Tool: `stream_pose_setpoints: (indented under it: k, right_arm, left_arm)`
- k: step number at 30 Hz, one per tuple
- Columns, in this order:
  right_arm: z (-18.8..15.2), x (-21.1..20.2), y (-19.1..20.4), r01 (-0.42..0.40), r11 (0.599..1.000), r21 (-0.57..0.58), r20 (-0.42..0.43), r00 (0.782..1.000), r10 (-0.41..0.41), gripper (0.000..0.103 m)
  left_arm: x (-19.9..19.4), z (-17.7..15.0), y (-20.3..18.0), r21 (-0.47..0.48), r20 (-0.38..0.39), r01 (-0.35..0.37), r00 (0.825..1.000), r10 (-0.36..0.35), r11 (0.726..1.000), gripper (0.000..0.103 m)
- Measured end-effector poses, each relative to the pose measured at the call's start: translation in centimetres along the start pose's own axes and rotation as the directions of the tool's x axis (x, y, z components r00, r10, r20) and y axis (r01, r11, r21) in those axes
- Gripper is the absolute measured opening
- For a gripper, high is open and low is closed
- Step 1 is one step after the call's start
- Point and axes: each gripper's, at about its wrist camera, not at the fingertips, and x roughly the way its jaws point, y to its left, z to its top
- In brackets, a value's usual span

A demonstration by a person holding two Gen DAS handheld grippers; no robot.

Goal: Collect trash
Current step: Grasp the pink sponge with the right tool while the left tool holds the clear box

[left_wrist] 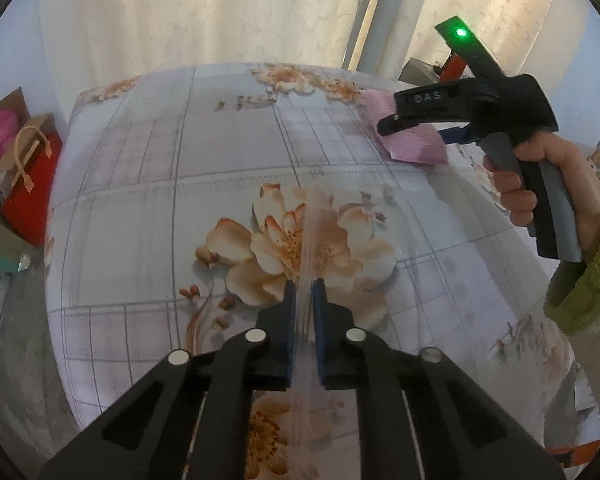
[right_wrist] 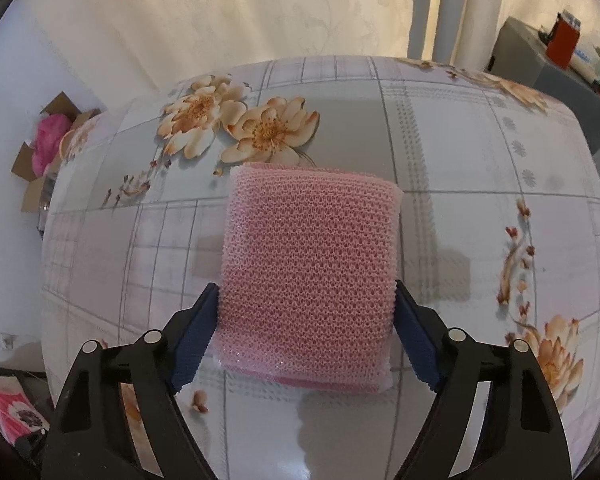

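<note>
Floral tablecloth [right_wrist: 440, 140]: right gripper [right_wrist: 306, 336] astride pink foam net [right_wrist: 308, 264].

Soft daylight came through the curtains [left_wrist: 204, 12] behind; the glossy surface [right_wrist: 440, 140] carried faint glare and soft shadows. Fisheye bending warped the dark-vignetted edges.
</note>
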Motion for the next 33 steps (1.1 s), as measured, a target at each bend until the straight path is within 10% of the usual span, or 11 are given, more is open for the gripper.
stream_pose_setpoints:
  k: [19, 21, 25, 33]
  right_arm:
    - [-20.3, -10.8, -2.7, -0.06, 0.994, -0.093, 0.093, 0.993, 0.069, 0.077]
    - [-21.6, -11.0, -2.8, -0.064, 0.994, -0.088, 0.093, 0.993, 0.072, 0.078]
    - [-23.4, -11.3, -2.9, -0.081, 0.994, -0.075, 0.085, 0.993, 0.087, 0.08]
    - [-24.4, -10.8, -1.5, -0.053, 0.995, -0.085, 0.084, 0.995, 0.06, 0.081]
  left_arm:
    - [-5.4, -9.2, 0.1, -0.271, -0.042, 0.115, 0.99, -0.132, 0.956, 0.015]
    - [-5.7, -9.5, -0.4, -0.249, -0.042, 0.103, 0.992, -0.117, 0.963, 0.032]
    - [-5.4, -9.1, -1.5, -0.161, -0.045, 0.055, 0.997, -0.063, 0.985, 0.035]
    - [-3.8, -8.8, -2.6, -0.049, -0.052, -0.1, 0.994, 0.098, 0.994, 0.015]
